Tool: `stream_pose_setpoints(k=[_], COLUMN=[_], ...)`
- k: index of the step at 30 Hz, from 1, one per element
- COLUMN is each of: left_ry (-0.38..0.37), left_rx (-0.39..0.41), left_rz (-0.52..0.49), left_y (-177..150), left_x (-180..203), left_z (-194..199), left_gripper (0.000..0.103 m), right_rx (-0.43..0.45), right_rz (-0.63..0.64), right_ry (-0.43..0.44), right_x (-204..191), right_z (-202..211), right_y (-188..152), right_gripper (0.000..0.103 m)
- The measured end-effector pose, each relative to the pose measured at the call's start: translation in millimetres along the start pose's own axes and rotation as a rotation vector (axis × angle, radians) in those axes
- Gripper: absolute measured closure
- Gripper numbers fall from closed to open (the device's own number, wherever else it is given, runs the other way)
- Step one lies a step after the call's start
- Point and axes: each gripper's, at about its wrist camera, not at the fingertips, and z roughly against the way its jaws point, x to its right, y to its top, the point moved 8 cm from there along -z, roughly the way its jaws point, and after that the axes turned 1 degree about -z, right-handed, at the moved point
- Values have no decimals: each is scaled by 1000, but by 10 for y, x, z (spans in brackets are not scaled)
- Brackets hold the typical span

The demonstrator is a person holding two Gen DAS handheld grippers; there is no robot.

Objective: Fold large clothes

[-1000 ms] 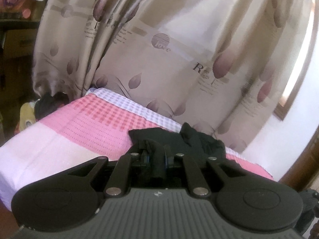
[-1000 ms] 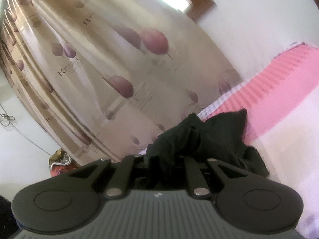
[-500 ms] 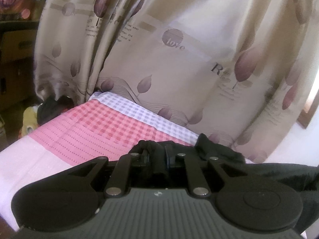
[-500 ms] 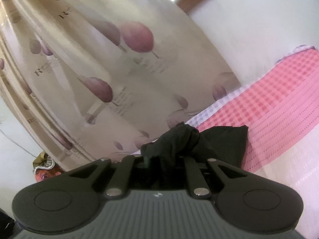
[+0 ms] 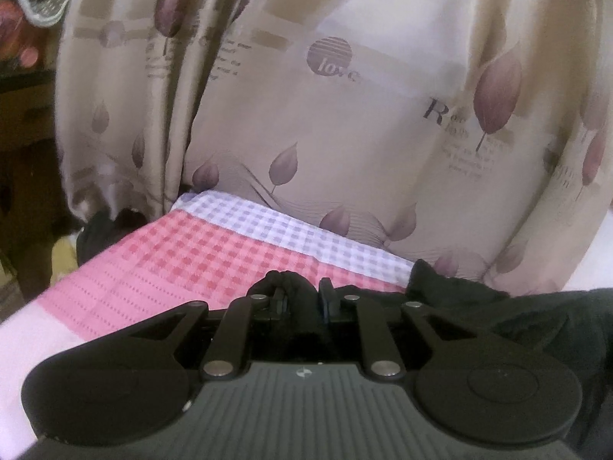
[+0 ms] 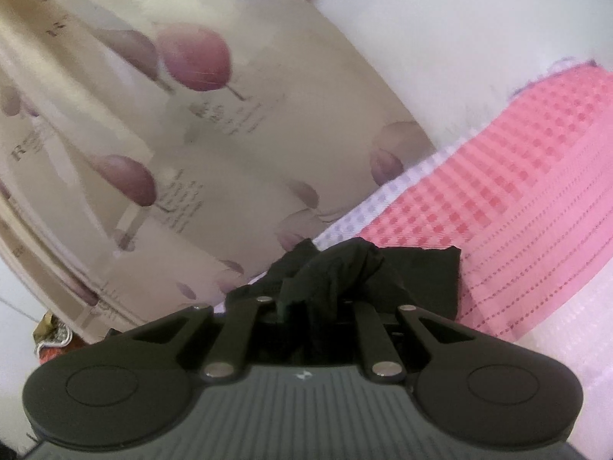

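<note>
A black garment lies on the pink checked bed cover and stretches off to the right in the left wrist view. A bunched fold of it sits between the fingers of my left gripper, whose jaws are opening while the cloth still fills the gap. In the right wrist view, my right gripper is shut on another bunch of the black garment, which trails flat onto the bed cover. Both grippers hover low near the bed's far edge.
A beige curtain with purple leaf prints hangs close behind the bed and fills most of the right wrist view. A white wall meets the bed at the right. Dark wooden furniture stands at the left, with a dark bundle by the bed's corner.
Both grippers have carried the black garment toward the curtain side of the bed, and the curtain looms larger. The left jaws have parted slightly around the cloth.
</note>
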Motion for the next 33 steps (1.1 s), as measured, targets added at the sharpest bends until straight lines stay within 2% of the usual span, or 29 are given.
stream_pose_setpoints(k=[8,11,13,14,15,16,18,20,22,25,27,28,29,31,33], left_ry=[9,4,3,4,15,42,98,78,69,25,-47,-74,-101,-159,-199], left_rx=[36,36,44,52,70,106,216,233,233,237,224,209,184,140,129], left_rz=[-70,-59,-57,-59,-60,-67,-98,-125,-140,-147,-147,-156,-177,-215,-262], left_y=[-86,-133,-147,-151,-147,-131,-73,-40,-23,-32,-63,-80,-102,-140,-173], left_x=[97,89,91,94,98,89,92,137,172,246,348,413,515,717,928], left_z=[-291,-377,-416,-423,-417,-383,-261,-222,-186,-88,-38,-34,-48,-110,-169], left_gripper=[77,69,54,47,26,0,0,0,0,0,2,8,12,28,34], right_rx=[-15,-23,-27,-25,-24,-23,13,72,140,206,188,163,130,72,30], right_rz=[-60,-79,-112,-150,-185,-220,-259,-270,-292,-237,-47,80,217,405,524], right_ry=[-47,-53,-40,-26,-13,-1,37,76,129,171,109,56,1,-64,-130], right_x=[328,413,472,515,549,579,605,604,582,454,227,91,-65,-316,-481], right_z=[-391,-537,-614,-648,-667,-679,-652,-557,-411,-191,-145,-172,-238,-412,-625], right_y=[-44,-75,-90,-90,-85,-81,-53,3,65,130,117,78,12,-129,-241], right_gripper=[91,89,85,79,75,69,56,31,25,25,27,35,47,58,67])
